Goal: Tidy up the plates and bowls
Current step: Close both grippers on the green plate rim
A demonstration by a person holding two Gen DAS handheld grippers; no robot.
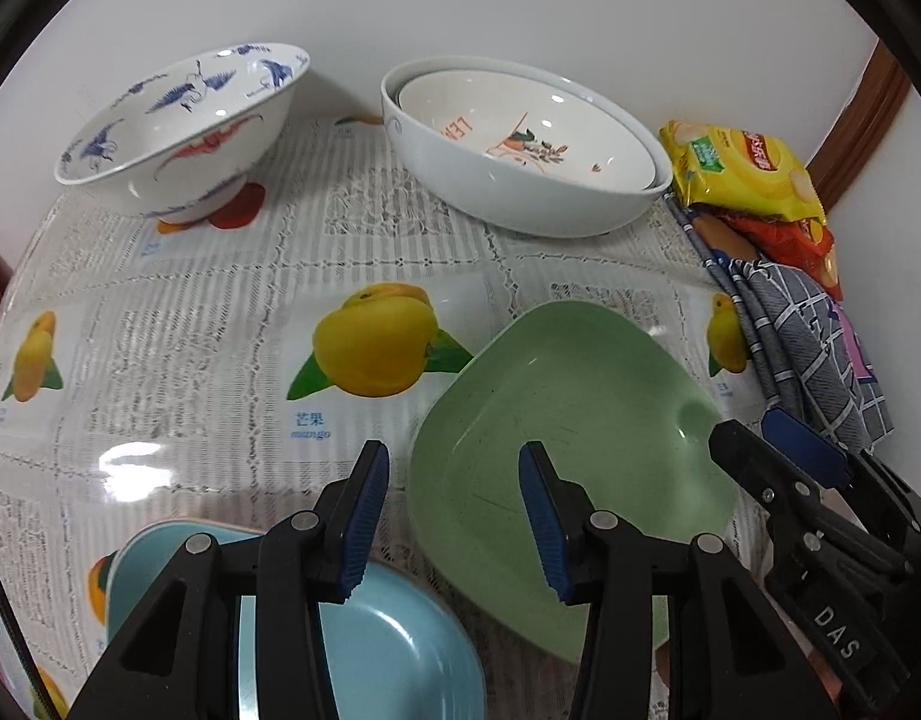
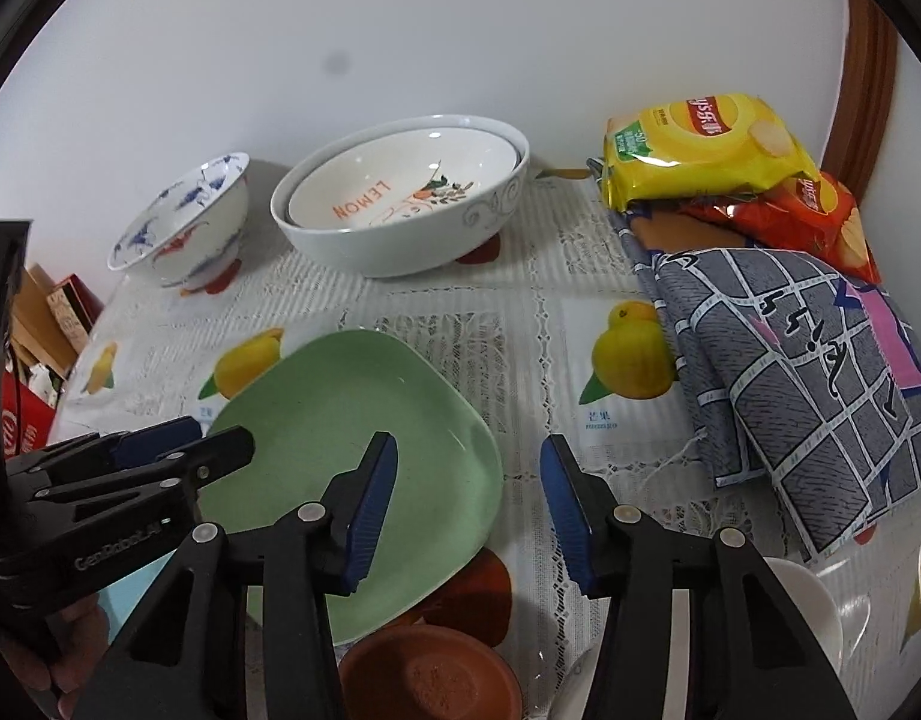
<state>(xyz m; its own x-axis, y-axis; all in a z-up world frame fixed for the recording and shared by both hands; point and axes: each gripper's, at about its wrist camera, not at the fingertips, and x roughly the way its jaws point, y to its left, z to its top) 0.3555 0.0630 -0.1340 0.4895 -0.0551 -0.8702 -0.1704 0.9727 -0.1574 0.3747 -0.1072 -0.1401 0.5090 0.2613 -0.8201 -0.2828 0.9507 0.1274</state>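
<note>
White wall backs a table [image 1: 178, 324] laid with a lace-pattern cover printed with mangoes. Left gripper [image 1: 454, 516] hangs partly open over the near-left rim of the green plate [image 1: 580, 420], one finger outside the rim, one over the plate; the pads press on nothing. Right gripper [image 2: 469, 504] is likewise partly open and empty, straddling the plate's right edge. Also present: a blue plate [image 1: 394, 654] at the near left, a brown saucer [image 2: 436, 678] and a white dish [image 2: 814, 612] near the right gripper, a blue-and-white bowl [image 1: 184, 120] at the back left, and a white bowl [image 1: 520, 192] with a lemon-print bowl [image 2: 400, 192] nested in it. Judgement: the step in hand is picking up the green plate. To do it well, seat each pad squarely over the rim, close both sides evenly, and lift level, since the glazed edge may slip. Legible writing: "LEMON" in the nested bowl, "mango" on the cover, "DAS" and "GenRobot.AI" on the grippers. Yellow crisp bag [image 2: 700, 144] lettering is unreadable.
</note>
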